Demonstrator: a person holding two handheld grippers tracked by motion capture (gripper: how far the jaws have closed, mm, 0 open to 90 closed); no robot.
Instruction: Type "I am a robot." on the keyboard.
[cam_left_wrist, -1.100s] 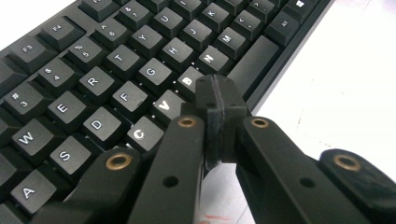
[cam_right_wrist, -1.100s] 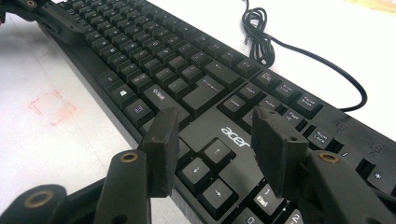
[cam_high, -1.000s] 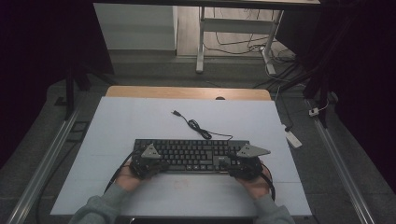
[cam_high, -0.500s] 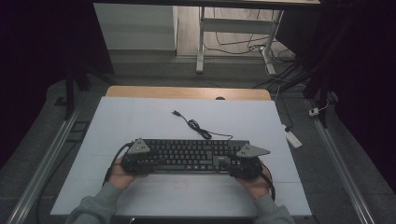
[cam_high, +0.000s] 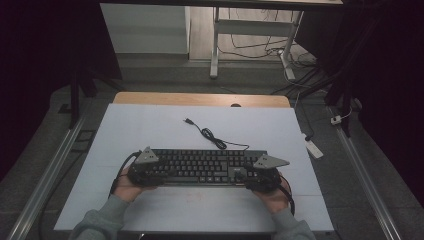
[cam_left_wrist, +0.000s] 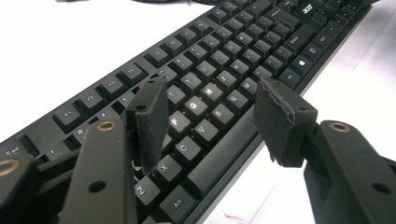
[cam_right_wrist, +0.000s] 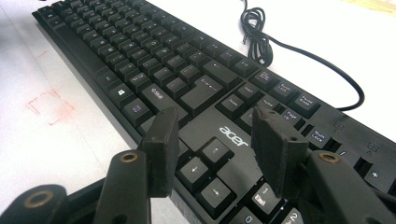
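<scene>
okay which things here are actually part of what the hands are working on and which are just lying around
In use:
black Acer keyboard
its cable
left gripper, jaws open over the letter keys
right gripper, jaws open over the arrow keys

Lying about:
white power strip beside the table
cables on the floor

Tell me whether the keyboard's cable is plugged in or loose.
Loose. The cable lies partly coiled on the table behind the keyboard, its plug end resting free on the white surface.
</scene>
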